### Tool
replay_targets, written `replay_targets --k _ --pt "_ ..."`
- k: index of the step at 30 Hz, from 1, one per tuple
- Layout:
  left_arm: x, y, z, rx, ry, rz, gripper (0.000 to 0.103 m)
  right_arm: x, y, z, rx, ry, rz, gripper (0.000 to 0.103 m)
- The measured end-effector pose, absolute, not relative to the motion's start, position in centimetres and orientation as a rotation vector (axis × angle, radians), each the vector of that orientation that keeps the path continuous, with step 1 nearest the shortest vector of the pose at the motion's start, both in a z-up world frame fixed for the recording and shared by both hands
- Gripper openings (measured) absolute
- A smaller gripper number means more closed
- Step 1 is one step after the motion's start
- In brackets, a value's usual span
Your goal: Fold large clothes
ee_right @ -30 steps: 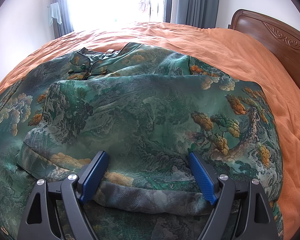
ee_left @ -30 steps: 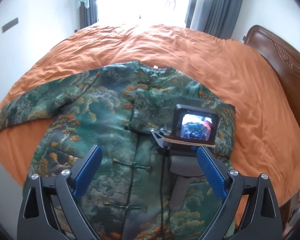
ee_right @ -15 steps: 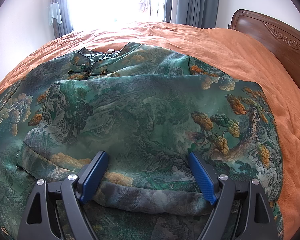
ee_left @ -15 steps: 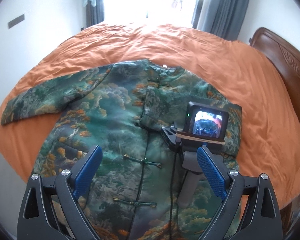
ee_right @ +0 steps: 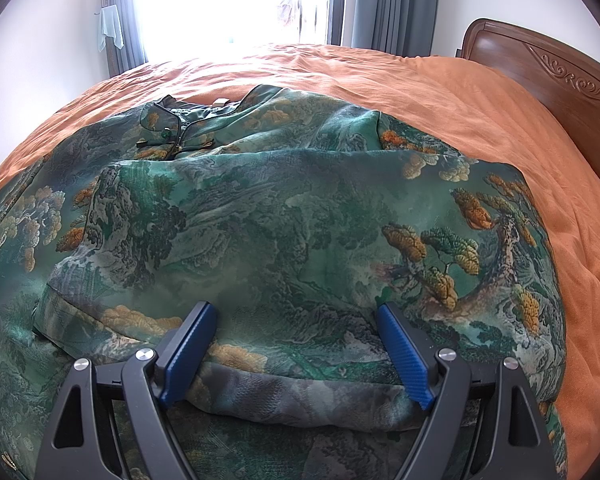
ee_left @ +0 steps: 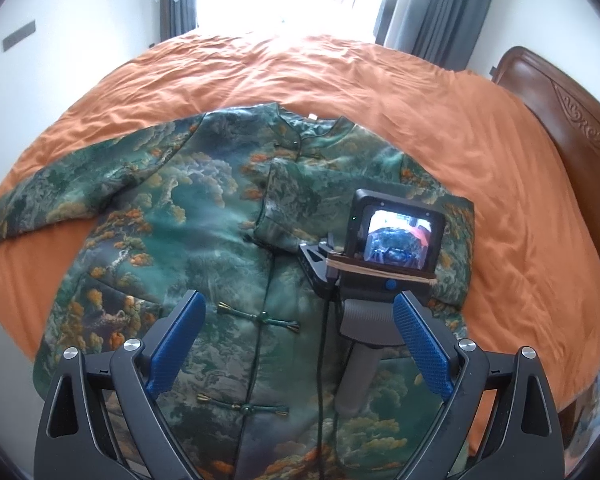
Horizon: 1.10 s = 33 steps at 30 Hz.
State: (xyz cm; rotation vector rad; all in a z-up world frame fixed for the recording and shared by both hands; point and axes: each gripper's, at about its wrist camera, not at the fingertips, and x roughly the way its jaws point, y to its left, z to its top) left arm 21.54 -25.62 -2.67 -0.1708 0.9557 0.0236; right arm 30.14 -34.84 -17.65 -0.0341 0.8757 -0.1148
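A green jacket with a landscape print lies front up on the orange bed cover. Its left sleeve stretches out to the left. Its right sleeve is folded across the chest. My left gripper is open and empty, held above the jacket's button line. My right gripper is open and rests low on the folded sleeve; its body with a small screen shows in the left wrist view.
A dark wooden headboard stands at the right. A bright window with grey curtains is behind the bed. The bed's near left edge drops to the floor.
My left gripper has drawn up and back, so more of the jacket and bed shows. My right gripper has not moved.
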Motion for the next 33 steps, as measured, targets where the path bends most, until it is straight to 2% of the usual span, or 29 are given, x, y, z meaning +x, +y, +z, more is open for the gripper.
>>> replay_targets --k 6,13,19,27,33 --pt "22.3 -26.2 -3.9 -0.164 1.0 0.037 0.095 30.2 -34.8 -17.6 -0.034 0.876 -0.115 0.085" --pt "21.9 -28.3 -3.4 -0.105 0.973 0.008 0.095 30.1 -34.8 -17.7 -0.034 0.876 -0.115 0.085" --pt "21.4 -27.2 -3.1 -0.147 0.985 -0.031 0.095 30.1 -34.8 -17.7 -0.034 0.875 -0.115 0.085" --pt "17.8 -18.1 0.2 -0.222 0.873 0.002 0.095 30.2 -34.8 -17.7 -0.034 0.875 -0.116 0.085" --pt "15.5 -9.6 -0.2 -0.226 0.829 0.078 0.096 30.1 -34.8 -17.7 -0.034 0.875 -0.116 0.085"
